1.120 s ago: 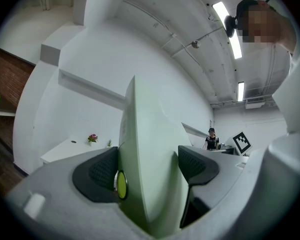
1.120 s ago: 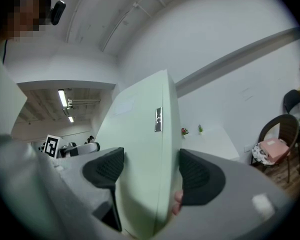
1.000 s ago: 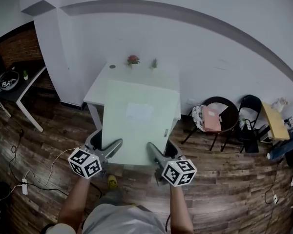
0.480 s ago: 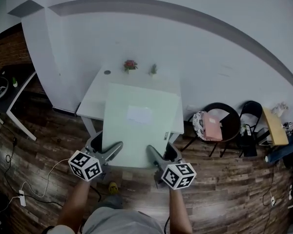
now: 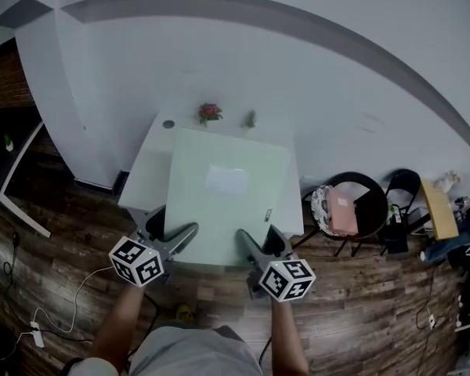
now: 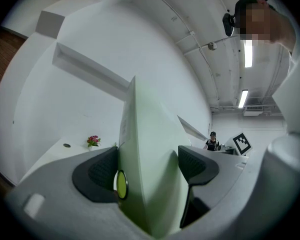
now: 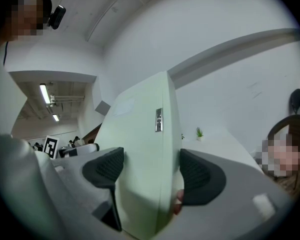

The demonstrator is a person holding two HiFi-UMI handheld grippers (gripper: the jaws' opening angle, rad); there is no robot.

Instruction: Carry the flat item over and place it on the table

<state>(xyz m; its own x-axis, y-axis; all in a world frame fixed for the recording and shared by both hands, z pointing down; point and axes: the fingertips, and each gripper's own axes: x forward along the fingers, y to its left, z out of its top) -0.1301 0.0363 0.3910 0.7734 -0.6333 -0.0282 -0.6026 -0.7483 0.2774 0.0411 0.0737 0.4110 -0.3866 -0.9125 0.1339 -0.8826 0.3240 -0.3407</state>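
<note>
1. The left tongs (image 5: 180, 240) clamp the near edge of the pale green flat panel (image 5: 223, 210), with one jaw pressed against each face.
2. The right tongs (image 5: 249, 247) grip the same edge further right, likewise closed on it.
3. The panel lies level over the white surface (image 5: 143, 180) and covers most of it. Whether they touch cannot be judged.
4. A flower pot (image 5: 210, 113) and a small green plant (image 5: 251, 119) stand at the surface's far edge.
</note>
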